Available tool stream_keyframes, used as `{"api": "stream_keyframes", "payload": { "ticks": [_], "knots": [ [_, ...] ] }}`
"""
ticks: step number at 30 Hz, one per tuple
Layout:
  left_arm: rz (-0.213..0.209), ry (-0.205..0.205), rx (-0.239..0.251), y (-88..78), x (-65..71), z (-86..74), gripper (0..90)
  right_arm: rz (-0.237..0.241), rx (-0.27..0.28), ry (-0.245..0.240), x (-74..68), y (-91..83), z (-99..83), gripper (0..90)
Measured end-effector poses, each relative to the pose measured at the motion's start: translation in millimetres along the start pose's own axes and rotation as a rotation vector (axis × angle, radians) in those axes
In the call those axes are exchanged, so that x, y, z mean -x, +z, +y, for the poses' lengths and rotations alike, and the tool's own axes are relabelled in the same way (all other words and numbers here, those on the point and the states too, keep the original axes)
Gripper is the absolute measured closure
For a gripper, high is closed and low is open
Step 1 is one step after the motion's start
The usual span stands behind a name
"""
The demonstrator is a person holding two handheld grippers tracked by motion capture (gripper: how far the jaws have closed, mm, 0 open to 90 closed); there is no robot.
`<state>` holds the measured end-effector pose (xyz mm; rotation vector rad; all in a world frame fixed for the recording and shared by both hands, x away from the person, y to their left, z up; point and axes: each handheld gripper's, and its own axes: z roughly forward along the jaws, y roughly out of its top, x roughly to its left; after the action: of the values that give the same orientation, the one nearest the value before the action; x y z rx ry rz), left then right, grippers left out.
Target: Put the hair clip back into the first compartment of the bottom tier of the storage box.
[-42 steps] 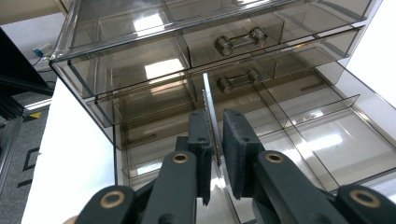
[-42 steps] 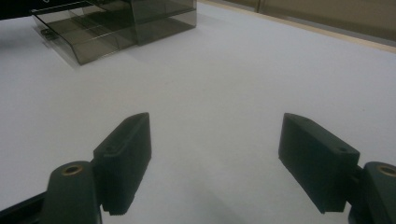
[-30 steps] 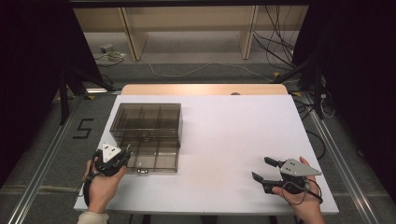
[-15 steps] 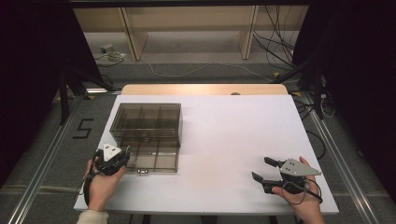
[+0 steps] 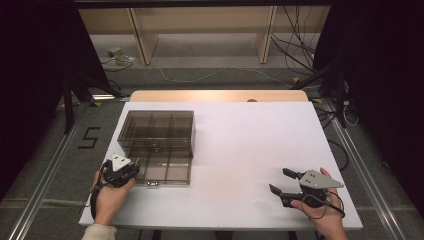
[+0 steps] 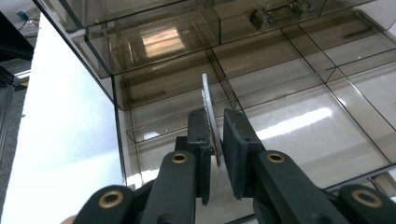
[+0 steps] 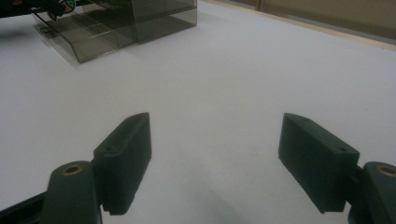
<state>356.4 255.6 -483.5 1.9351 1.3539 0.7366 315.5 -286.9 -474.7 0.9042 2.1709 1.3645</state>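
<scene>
A white rectangular table (image 5: 235,150) is standing on a grey floor in a dark room, with pale wooden shelving behind it.

The left gripper (image 6: 215,140) is pinching a thin clear plastic divider strip with a toothed edge (image 6: 208,107); both pads are pressing on its lower end and the strip is rising upright beyond the jaw tips. Just ahead of and beneath the jaws, a smoke-tinted transparent plastic compartment box (image 6: 299,93) is lying open, its partitioned tray facing the camera. In the high view the left gripper (image 5: 131,169) is sitting at the box's (image 5: 160,135) near left corner.

The right gripper (image 7: 217,154) is resting well apart from the box, its jaws standing wide with nothing between them, bare tabletop lying ahead of it.
</scene>
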Motion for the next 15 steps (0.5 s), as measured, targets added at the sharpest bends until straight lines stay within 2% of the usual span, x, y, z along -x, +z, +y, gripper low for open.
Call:
{"api": "stream_keyframes", "payload": {
  "ticks": [11, 15],
  "knots": [
    [-0.009, -0.009, -0.018, 2.4, -0.3, -1.2, 80.1, -0.001, 0.003, 0.001, 0.1, -0.3, -0.1, 26.1],
    [0.006, -0.018, -0.024, 1.6, -0.3, -0.6, 76.4, -0.003, 0.003, 0.002, 0.3, -0.4, -0.1, 26.1]
  ]
}}
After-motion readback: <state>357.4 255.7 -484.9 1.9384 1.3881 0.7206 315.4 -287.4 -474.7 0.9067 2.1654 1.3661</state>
